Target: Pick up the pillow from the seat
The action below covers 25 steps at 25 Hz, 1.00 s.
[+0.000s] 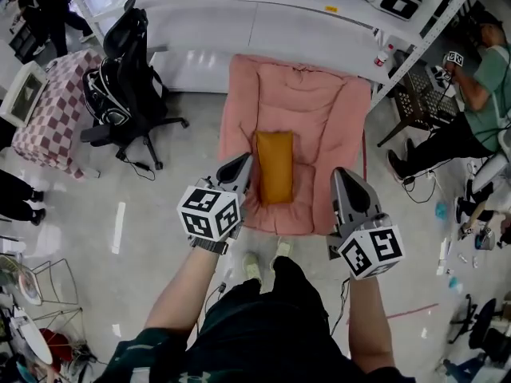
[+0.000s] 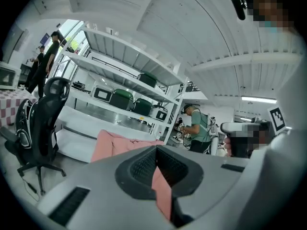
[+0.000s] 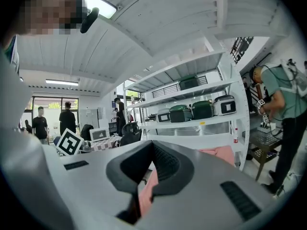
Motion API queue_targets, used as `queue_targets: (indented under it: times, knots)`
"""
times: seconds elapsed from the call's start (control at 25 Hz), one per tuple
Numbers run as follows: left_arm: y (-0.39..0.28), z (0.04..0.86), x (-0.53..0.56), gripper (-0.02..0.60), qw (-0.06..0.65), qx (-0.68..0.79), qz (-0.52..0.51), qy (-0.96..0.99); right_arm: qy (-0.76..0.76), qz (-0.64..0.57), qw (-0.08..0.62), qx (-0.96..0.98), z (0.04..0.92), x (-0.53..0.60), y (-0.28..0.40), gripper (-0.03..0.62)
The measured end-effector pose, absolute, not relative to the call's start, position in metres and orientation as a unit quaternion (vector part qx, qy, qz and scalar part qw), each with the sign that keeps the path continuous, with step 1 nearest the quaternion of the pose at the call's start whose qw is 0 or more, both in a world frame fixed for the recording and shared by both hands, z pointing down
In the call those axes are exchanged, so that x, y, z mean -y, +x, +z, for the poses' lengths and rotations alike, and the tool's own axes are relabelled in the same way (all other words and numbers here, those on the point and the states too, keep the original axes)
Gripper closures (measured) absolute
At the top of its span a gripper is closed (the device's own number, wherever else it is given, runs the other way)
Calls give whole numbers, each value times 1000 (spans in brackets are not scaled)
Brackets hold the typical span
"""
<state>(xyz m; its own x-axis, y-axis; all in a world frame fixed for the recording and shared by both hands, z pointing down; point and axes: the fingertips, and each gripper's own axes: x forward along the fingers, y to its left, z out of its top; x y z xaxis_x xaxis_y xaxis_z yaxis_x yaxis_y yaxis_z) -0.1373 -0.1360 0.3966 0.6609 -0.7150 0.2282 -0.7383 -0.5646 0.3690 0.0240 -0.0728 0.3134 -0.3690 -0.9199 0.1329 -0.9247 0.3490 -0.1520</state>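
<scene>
A mustard-orange pillow (image 1: 274, 166) lies lengthwise in the middle of a pink padded seat (image 1: 319, 110) on the floor in front of me. My left gripper (image 1: 243, 163) hovers just left of the pillow's near half with its jaws shut and empty. My right gripper (image 1: 342, 175) hangs over the seat's right front part, also shut and empty, a hand's width from the pillow. In the left gripper view the closed left gripper (image 2: 156, 150) points over the pink seat (image 2: 115, 145). The right gripper view shows the right gripper (image 3: 152, 147) closed, with the pink seat (image 3: 223, 153) behind; the pillow is hidden in both gripper views.
A black office chair (image 1: 124, 86) stands left of the seat, beside a checkered table (image 1: 56, 110). White shelving (image 1: 303, 6) runs behind the seat. A person in green (image 1: 479, 102) sits at the right by a dark stool (image 1: 419, 98). Cables trail on the floor.
</scene>
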Motion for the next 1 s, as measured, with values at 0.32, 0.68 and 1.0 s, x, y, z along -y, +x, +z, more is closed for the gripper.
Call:
queue_targets:
  times: [0.32, 0.68, 1.0]
  knots:
    - [-120, 456, 178, 576, 241, 418, 58, 874, 547, 117, 20, 829, 346, 119, 31, 592]
    - [-100, 554, 248, 575, 317, 430, 89, 841, 511, 144, 34, 847, 402, 197, 44, 592]
    - [-89, 639, 301, 516, 354, 465, 124, 802, 481, 174, 69, 857, 483, 264, 67, 592]
